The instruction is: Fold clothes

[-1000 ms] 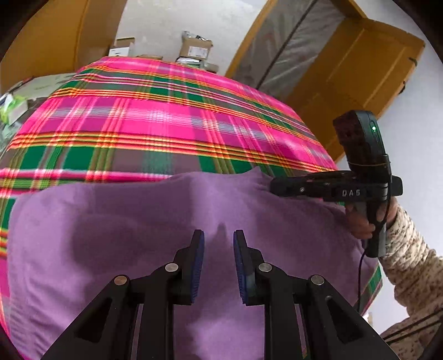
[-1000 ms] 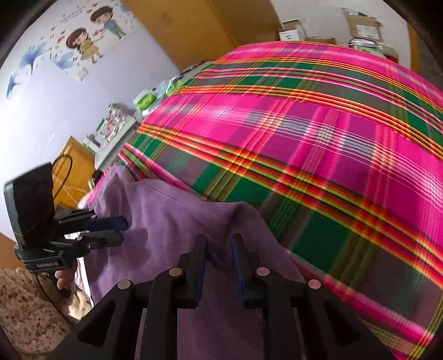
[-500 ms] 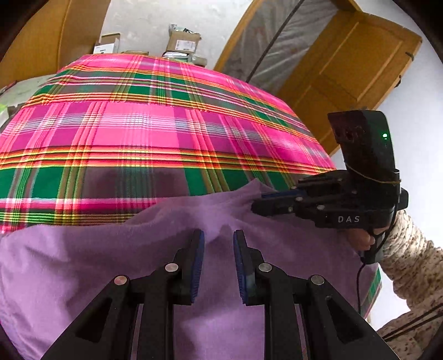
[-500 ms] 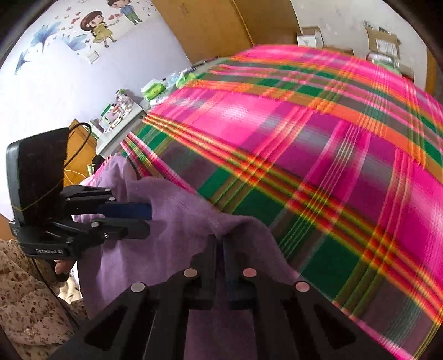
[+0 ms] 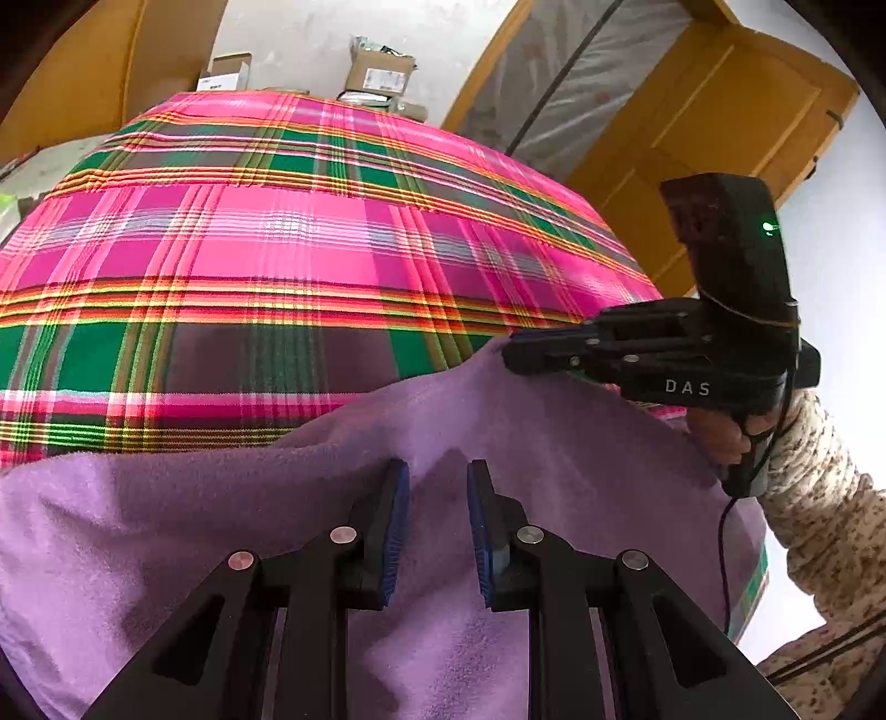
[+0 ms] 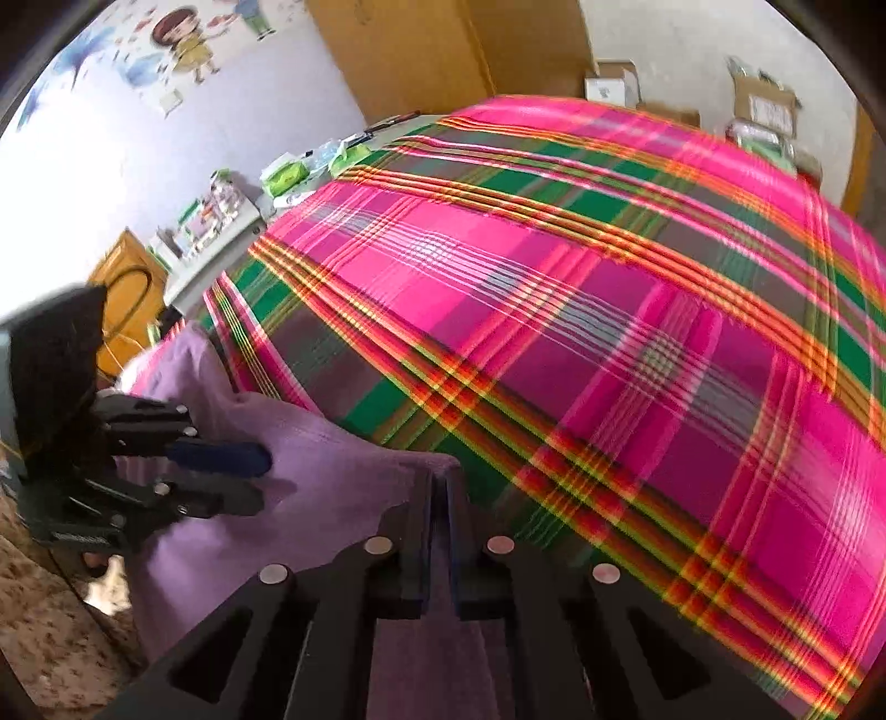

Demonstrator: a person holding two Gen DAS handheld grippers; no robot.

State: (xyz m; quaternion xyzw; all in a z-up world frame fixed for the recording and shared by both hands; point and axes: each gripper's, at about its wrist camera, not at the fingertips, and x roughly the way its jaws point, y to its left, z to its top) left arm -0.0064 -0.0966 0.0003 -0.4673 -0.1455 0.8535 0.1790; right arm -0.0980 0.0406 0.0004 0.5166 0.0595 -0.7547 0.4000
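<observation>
Left wrist view: the left gripper (image 5: 437,487) hangs just over the purple garment (image 5: 221,531), its blue pads a narrow gap apart with nothing pinched between them. The garment lies spread along the near edge of the bed. The right gripper (image 6: 440,487) has just eased a little after closing, and its jaws stand nearly together on the garment's far hem, a thin fold of cloth between them.

The risk, as I judge it, lies in that uneven hold: only one side is gripped (and by a thin edge), so a pull would likely drag the fleece-like cloth askew or let the hem slip free. The left jaws may also close on a single layer, or catch the sheet beneath.

Past the garment, the pink and green plaid bedsheet (image 5: 310,260) stretches smooth and taut. Beyond it sit cardboard boxes (image 5: 379,75) against a pale wall, a wooden door (image 5: 720,144) to the right, and, in the right wrist view, cartoon wall stickers (image 6: 188,39) over a cluttered side table (image 6: 221,216).
</observation>
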